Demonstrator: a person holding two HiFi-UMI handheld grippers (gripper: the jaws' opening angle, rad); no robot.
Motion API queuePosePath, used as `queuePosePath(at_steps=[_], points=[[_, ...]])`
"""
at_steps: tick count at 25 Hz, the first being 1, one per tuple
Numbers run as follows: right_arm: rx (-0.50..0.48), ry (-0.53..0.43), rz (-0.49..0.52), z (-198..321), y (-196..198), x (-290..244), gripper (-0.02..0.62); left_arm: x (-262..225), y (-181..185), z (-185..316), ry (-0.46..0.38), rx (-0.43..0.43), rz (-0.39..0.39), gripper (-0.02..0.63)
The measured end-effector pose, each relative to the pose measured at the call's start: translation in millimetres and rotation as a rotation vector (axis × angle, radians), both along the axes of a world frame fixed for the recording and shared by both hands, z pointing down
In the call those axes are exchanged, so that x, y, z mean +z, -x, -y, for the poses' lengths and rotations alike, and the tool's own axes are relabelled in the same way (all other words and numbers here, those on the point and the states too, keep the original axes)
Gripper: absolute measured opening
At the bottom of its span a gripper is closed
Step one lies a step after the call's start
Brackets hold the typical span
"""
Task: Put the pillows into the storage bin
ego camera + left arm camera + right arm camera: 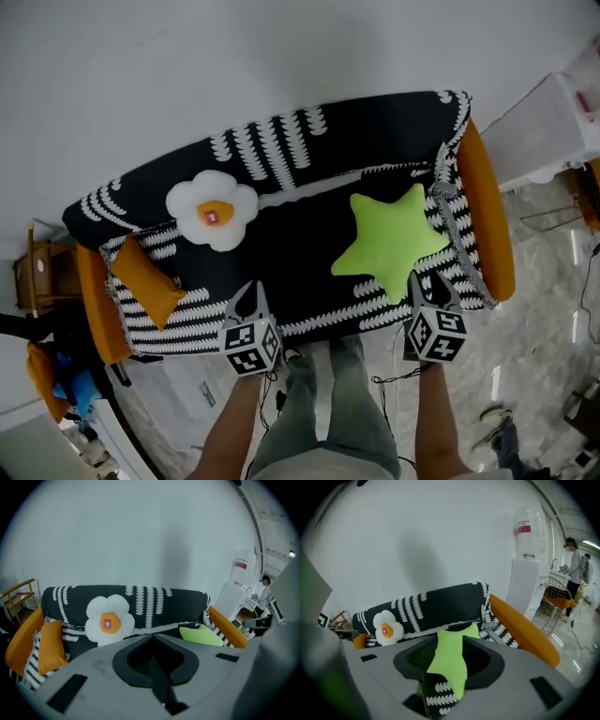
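Three pillows lie on a black-and-white covered sofa (309, 141): a white flower pillow (212, 210) with an orange centre at the back left, an orange pillow (145, 279) against the left arm, and a green star pillow (389, 240) on the right of the seat. My left gripper (251, 289) hovers shut over the seat's front edge, empty, with the flower pillow (108, 619) ahead of it. My right gripper (428, 279) is open at the star's lower point. In the right gripper view that green point (451, 660) lies between the jaws.
Orange sofa arms (487, 211) flank the seat. A wooden rack (42, 272) stands left of the sofa. A water dispenser (527, 581) and a person (576, 571) are off to the right. My own legs (328, 412) stand before the sofa.
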State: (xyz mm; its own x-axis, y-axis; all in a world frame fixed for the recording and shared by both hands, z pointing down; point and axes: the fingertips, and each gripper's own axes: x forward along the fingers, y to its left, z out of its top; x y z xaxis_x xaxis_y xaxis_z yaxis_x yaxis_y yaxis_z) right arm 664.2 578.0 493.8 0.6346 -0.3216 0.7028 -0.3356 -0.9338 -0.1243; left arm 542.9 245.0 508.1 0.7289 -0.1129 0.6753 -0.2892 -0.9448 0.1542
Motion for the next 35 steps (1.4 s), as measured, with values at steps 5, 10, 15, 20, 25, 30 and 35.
queuePosePath(at_steps=[5,10,15,20,25,30,35], points=[[-0.052,0.033,0.035,5.6,-19.3,50.2,0.179,43.5,1.9,1.6,0.011,-0.033,0.048,0.003],[-0.162,0.110,0.091,18.3,-39.7,93.3,0.178,72.1,6.5,10.7,0.024,-0.088,0.093,0.003],[-0.275,0.203,0.150,26.8,-55.2,131.2,0.176,95.3,17.4,14.2,0.050,-0.152,0.123,0.003],[-0.338,0.274,0.199,26.9,-67.1,154.8,0.175,110.8,33.7,12.8,0.071,-0.210,0.158,0.003],[-0.384,0.322,0.234,28.4,-73.9,170.6,0.173,116.2,41.8,16.2,0.075,-0.260,0.165,0.003],[-0.390,0.352,0.264,25.6,-73.1,184.2,0.166,115.9,45.5,18.3,0.070,-0.275,0.169,0.003],[-0.389,0.348,0.282,25.6,-73.9,194.8,0.156,116.5,46.7,19.7,0.064,-0.281,0.169,0.003]])
